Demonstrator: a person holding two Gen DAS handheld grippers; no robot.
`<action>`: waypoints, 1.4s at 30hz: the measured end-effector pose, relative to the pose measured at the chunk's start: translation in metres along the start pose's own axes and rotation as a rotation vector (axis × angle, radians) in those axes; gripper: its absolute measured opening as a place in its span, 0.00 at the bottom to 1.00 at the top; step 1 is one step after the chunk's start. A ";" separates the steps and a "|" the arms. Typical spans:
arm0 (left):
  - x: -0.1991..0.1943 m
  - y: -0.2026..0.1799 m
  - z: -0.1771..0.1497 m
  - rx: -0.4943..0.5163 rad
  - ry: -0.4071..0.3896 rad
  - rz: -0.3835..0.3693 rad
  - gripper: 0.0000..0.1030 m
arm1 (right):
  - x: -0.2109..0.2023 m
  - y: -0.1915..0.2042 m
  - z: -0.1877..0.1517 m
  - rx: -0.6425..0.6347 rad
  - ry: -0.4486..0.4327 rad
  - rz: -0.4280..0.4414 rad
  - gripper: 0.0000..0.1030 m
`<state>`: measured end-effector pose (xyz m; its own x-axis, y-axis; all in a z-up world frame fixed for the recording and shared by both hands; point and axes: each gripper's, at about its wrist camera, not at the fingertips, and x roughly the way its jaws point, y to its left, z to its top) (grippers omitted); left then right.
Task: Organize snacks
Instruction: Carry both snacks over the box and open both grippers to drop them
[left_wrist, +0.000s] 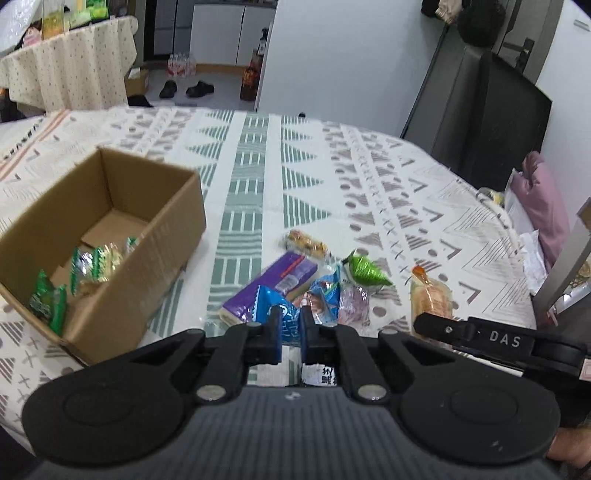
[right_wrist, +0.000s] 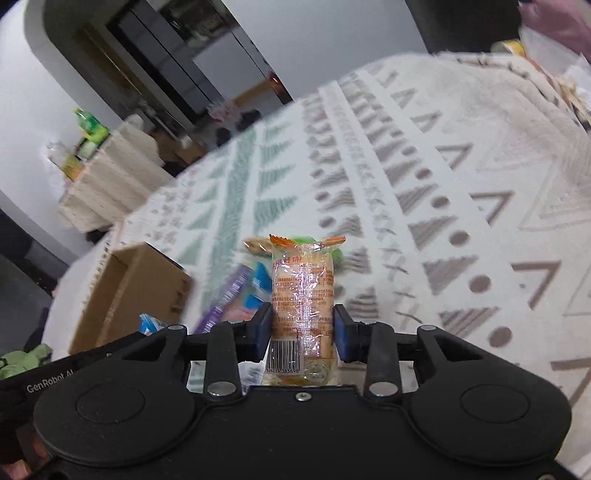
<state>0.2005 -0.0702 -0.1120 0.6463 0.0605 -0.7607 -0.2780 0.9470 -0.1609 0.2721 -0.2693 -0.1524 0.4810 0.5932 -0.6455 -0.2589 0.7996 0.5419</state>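
Snack pile (left_wrist: 295, 284) beside box (left_wrist: 110, 236).

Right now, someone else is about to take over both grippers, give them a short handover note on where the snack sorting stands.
Left gripper: shut on a blue snack packet.
Right gripper: shut on an orange-wrapped cracker pack.
Cardboard box, on the left of the table: a few green-wrapped snacks already inside.
Left on the cloth: purple packet, green foil snack, small brown bar, a pink one.
Next: probably drop both held packs in the box, then the rest.
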 end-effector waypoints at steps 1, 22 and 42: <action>-0.005 0.000 0.002 0.005 -0.010 0.003 0.08 | -0.001 0.003 0.001 0.000 -0.003 0.022 0.33; -0.064 0.055 0.032 -0.056 -0.130 0.073 0.08 | -0.002 0.088 -0.004 -0.106 -0.074 0.122 0.33; -0.077 0.136 0.045 -0.143 -0.149 0.070 0.07 | 0.007 0.152 -0.004 -0.186 -0.137 0.109 0.33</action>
<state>0.1450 0.0680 -0.0465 0.7172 0.1803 -0.6731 -0.4168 0.8851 -0.2070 0.2323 -0.1428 -0.0768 0.5474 0.6688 -0.5031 -0.4587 0.7426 0.4881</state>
